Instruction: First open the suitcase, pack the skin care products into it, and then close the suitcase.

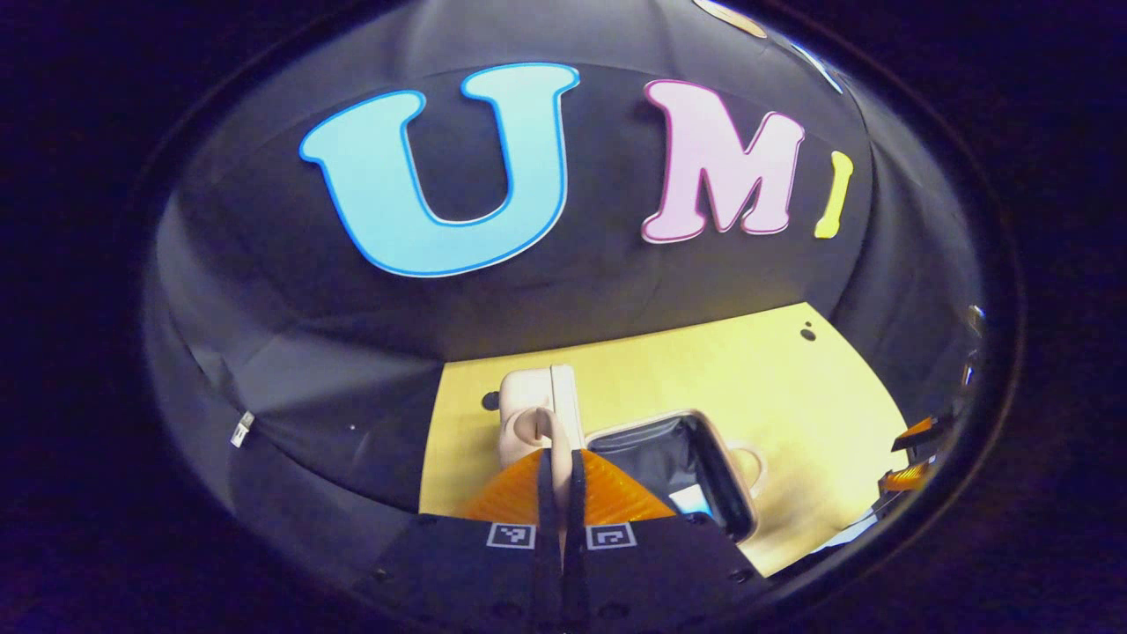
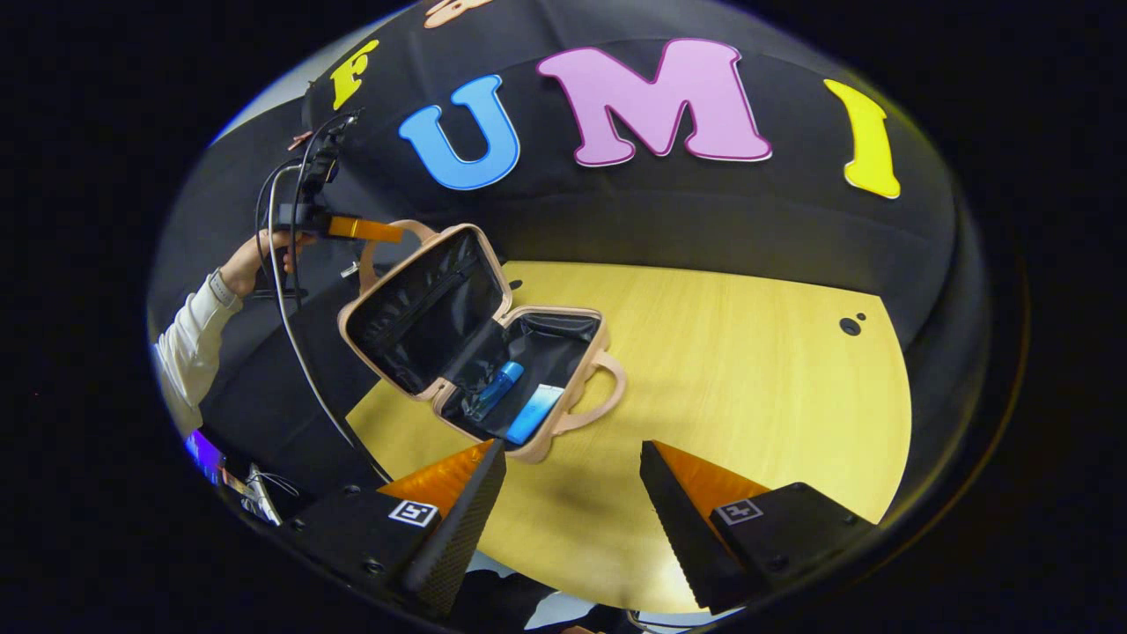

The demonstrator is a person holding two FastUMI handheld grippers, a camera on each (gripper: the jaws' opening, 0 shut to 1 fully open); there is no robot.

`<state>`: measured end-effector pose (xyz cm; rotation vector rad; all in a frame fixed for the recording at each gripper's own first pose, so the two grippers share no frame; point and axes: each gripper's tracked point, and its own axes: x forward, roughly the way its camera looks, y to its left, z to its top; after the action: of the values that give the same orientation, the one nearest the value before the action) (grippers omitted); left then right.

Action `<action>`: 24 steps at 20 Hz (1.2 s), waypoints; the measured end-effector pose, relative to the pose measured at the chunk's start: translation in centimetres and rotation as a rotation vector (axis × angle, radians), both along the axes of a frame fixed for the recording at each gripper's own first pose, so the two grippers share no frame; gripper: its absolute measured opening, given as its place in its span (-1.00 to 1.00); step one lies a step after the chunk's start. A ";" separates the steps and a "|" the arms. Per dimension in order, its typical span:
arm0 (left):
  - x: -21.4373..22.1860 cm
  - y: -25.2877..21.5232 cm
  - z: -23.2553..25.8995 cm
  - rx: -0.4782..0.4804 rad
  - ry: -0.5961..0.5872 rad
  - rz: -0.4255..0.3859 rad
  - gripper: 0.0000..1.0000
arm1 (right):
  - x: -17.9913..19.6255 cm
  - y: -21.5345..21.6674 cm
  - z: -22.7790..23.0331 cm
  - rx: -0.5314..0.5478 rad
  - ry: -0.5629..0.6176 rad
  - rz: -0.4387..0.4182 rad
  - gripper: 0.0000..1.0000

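The beige suitcase (image 2: 577, 421) lies open on the wooden table (image 2: 748, 379), its lid (image 2: 423, 308) tilted up to the left. In its dark-lined base lie a blue bottle (image 2: 497, 385) and a light blue tube (image 2: 534, 412). My left gripper (image 2: 361, 229) is at the top of the lid, by the lid's handle. In the left gripper view, the left gripper (image 1: 563, 458) is shut on the lid's handle (image 1: 533, 421), with the open base (image 1: 669, 453) to the right. My right gripper (image 2: 572, 446) stands open above the table, just in front of the suitcase, holding nothing.
A hand and white sleeve (image 2: 198, 326) hold the left gripper at the far left, with a black cable (image 2: 290, 326) hanging down. Two small holes (image 2: 850, 326) mark the table's far right. Bare tabletop (image 1: 722, 361) stretches to the right of the suitcase.
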<state>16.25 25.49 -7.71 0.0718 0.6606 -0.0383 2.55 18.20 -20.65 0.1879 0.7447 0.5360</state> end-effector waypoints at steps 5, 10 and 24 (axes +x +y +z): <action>0.8 -10.6 -3.1 -0.219 0.004 -0.020 -0.87 | -2.1 -6.2 -0.4 -0.016 -0.002 -0.077 0.94; 3.0 -19.4 -11.3 -0.246 0.043 -0.021 -0.87 | -4.3 -11.9 -0.8 -0.023 0.016 -0.170 0.95; 3.3 -26.7 -21.4 -0.181 0.086 -0.016 -0.12 | -6.7 -19.5 -1.8 -0.061 -0.026 -0.242 0.95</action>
<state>19.55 -1.19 -29.15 -0.0992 0.7400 -0.1170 -4.13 -1.30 -22.46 0.2108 0.7005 0.2846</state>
